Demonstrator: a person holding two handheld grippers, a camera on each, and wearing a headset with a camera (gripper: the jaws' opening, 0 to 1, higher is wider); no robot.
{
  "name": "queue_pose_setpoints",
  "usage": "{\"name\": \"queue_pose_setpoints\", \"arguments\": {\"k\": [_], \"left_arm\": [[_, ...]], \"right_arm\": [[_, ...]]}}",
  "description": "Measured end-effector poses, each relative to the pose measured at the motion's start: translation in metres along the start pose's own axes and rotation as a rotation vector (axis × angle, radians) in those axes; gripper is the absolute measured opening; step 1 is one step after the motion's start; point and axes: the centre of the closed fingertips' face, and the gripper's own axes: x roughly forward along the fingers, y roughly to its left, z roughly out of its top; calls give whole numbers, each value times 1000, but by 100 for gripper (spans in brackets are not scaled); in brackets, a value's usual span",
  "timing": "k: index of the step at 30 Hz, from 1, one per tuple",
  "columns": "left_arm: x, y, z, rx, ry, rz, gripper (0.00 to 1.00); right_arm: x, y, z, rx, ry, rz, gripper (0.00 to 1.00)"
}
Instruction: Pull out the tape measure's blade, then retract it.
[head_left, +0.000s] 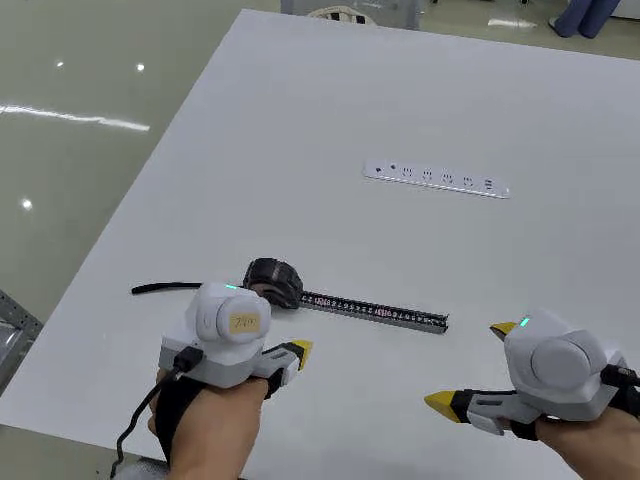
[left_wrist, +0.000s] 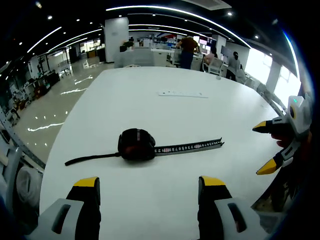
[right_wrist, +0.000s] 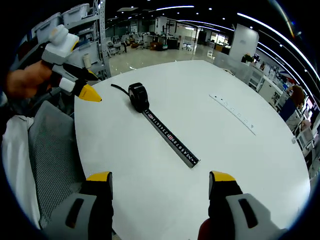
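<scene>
A black tape measure (head_left: 272, 281) lies on the white table (head_left: 330, 120), its blade (head_left: 375, 312) pulled out to the right and resting flat. A black wrist strap (head_left: 165, 288) trails off to its left. My left gripper (head_left: 290, 352) hovers open just in front of the case, touching nothing. In the left gripper view the case (left_wrist: 136, 144) lies ahead between my jaws. My right gripper (head_left: 472, 365) is open too, near the front edge, a little short of the blade's tip (head_left: 443, 322). The right gripper view has the blade (right_wrist: 170, 137) running away from the case (right_wrist: 138, 96).
A white power strip (head_left: 436, 180) lies farther back on the table. The table's left edge (head_left: 130, 215) drops to a glossy floor. People stand at desks far behind the table (left_wrist: 189, 47). A grey mesh chair (right_wrist: 52, 150) sits by the near edge.
</scene>
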Motion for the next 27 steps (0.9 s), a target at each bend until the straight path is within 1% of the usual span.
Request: {"name": "queue_pose_setpoints", "arguments": {"k": [3,7,9,11,14,16,27], "left_arm": [[0,0,0,-1,0,1,77],[6,5,0,-10,-7,15,76],[9,7,1,-9,-9,20,76],[13,6,1,-19,-9,9,75],[15,6,2,-16,-13,12,75],[16,6,4,-20,-24,11,75],[32,8,11,-25,-18,16,74]], "right_arm": [[1,0,0,0,0,1,81],[15,-5,-2,-53,27,30,80],[19,-7,-4,-64,35,37,80],[23,-9,-5,-80,43,43,80],[28,-12,-7,-93,55,50,80],[32,-15,-9,-101,59,55,80],[51,-31,-18,-143,95,80,78]]}}
